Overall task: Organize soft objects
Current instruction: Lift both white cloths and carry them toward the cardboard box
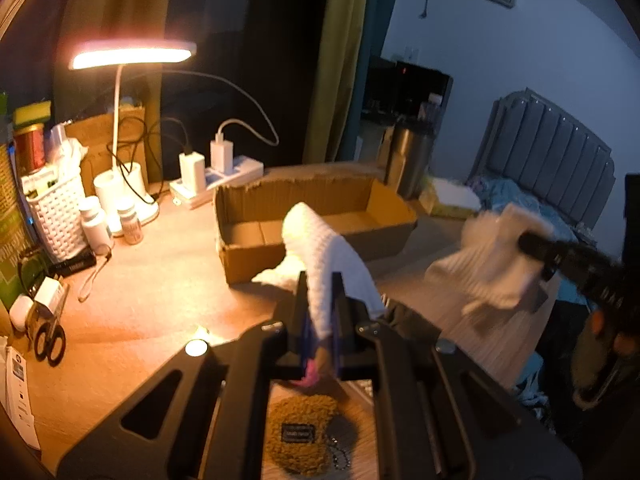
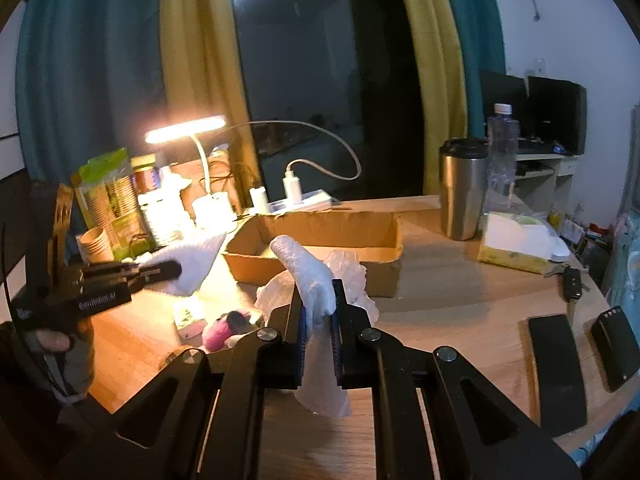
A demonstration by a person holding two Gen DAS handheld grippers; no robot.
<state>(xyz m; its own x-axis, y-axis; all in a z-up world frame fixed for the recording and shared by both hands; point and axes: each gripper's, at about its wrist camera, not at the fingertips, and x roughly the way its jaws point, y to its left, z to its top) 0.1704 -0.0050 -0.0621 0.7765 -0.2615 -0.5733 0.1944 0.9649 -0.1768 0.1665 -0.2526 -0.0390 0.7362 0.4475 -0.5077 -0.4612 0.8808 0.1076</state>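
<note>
Left wrist view: a white waffle-textured cloth (image 1: 320, 256) is clamped in the closed left gripper (image 1: 320, 300), in front of the open brown cardboard box (image 1: 248, 264). A second white cloth (image 2: 316, 280) is pinched in the closed right gripper (image 2: 318, 308), also before the box. Slippage is possible, since only a cloth edge is gripped.

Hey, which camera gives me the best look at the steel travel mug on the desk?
The right wrist view. There the steel travel mug stands upright and unblocked, lid to base, behind the cardboard box and beside a clear bottle. In the left wrist view the mug is darker and farther off, its base hidden behind the box's far wall.
</note>
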